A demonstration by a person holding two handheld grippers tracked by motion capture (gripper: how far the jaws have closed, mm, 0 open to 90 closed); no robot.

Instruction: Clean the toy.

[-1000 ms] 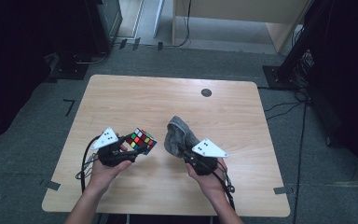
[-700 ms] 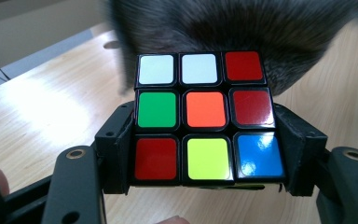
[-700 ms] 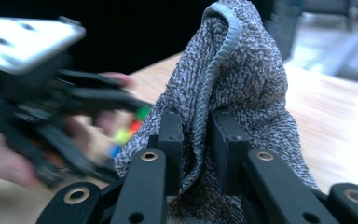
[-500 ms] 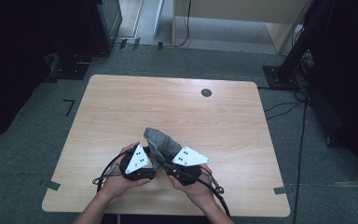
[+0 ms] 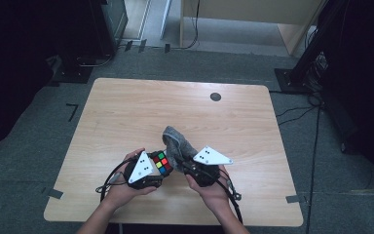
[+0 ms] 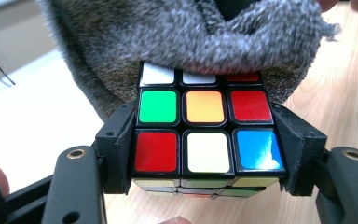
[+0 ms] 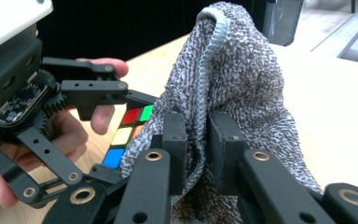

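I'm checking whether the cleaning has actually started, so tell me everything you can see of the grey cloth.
The grey cloth is a mottled, nubbly knit with a pale stitched hem along one edge. It stands bunched in a peak, pinched at its lower folds between the jaws of the right gripper. One side drapes over the far edge of the puzzle cube, covering part of its top row, while the left gripper clamps the cube. It is held above the wooden table, near its front edge.

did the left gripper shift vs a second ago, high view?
Yes. The left gripper, shut on the cube, moved right along the table's near edge, toward the cloth.
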